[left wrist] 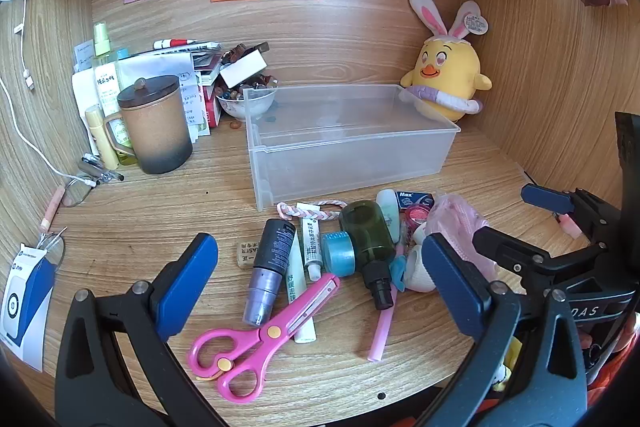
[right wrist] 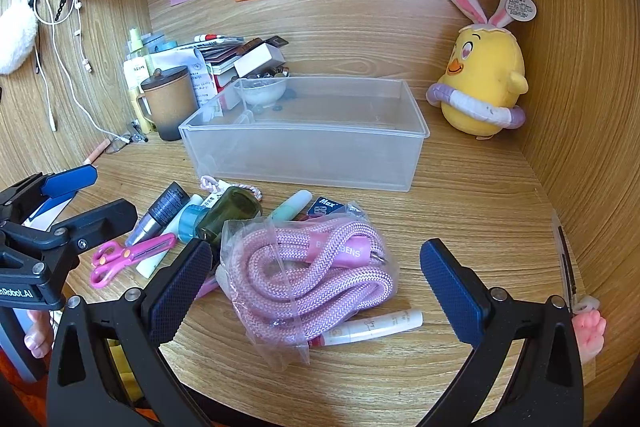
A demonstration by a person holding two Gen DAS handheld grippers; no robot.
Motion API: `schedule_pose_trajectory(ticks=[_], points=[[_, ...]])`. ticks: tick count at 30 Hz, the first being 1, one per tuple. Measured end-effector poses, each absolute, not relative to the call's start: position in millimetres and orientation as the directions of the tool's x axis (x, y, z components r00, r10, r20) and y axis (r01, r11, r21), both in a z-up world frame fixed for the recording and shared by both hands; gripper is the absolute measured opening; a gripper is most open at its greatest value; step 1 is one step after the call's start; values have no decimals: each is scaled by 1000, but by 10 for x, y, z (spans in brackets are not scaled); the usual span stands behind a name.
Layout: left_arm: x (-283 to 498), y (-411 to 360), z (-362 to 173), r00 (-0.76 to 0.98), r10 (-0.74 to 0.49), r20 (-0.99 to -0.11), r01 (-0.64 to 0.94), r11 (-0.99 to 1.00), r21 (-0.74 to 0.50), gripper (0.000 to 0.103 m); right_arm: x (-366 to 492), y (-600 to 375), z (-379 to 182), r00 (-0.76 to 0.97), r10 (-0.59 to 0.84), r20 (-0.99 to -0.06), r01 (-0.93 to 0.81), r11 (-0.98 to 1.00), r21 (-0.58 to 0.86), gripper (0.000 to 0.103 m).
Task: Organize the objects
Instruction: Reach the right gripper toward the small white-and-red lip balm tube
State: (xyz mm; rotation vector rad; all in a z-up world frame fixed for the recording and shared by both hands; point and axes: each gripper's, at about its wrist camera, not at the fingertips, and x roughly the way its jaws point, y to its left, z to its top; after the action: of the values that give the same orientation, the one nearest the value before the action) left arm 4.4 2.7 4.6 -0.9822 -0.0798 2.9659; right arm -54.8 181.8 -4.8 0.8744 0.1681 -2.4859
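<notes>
A clear plastic bin (left wrist: 348, 147) (right wrist: 304, 143) stands empty on the desk. In front of it lies a clutter: pink scissors (left wrist: 256, 343) (right wrist: 128, 255), a dark green spray bottle (left wrist: 370, 247) (right wrist: 228, 213), a blue tape roll (left wrist: 339, 254), a black-and-silver tube (left wrist: 270, 267), white tubes (left wrist: 312, 243) and a bagged pink rope (right wrist: 316, 279). My left gripper (left wrist: 320, 291) is open above the scissors and tubes. My right gripper (right wrist: 316, 295) is open around the bagged rope, not touching it.
A brown lidded mug (left wrist: 154, 125), bottles and stacked papers crowd the back left. A yellow plush chick (left wrist: 448, 79) (right wrist: 480, 83) sits at the back right corner. Wooden walls close in both sides. A white lip balm tube (right wrist: 372, 327) lies beside the rope.
</notes>
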Motion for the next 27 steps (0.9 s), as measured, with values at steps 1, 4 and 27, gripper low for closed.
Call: schedule_pose_trajectory(ticks=[1, 4, 27], points=[[45, 31, 46, -802, 32, -596, 0, -999, -53, 103, -551, 1818, -43, -671, -413, -616, 492, -869, 47, 103], [36, 36, 41, -801, 33, -598, 0, -999, -54, 103, -551, 1820, -40, -670, -414, -616, 492, -869, 48, 103], [-1, 31, 29, -787, 46, -616, -5, -998, -67, 103, -550, 1812, -30, -662, -422, -619, 500, -864, 54, 103]])
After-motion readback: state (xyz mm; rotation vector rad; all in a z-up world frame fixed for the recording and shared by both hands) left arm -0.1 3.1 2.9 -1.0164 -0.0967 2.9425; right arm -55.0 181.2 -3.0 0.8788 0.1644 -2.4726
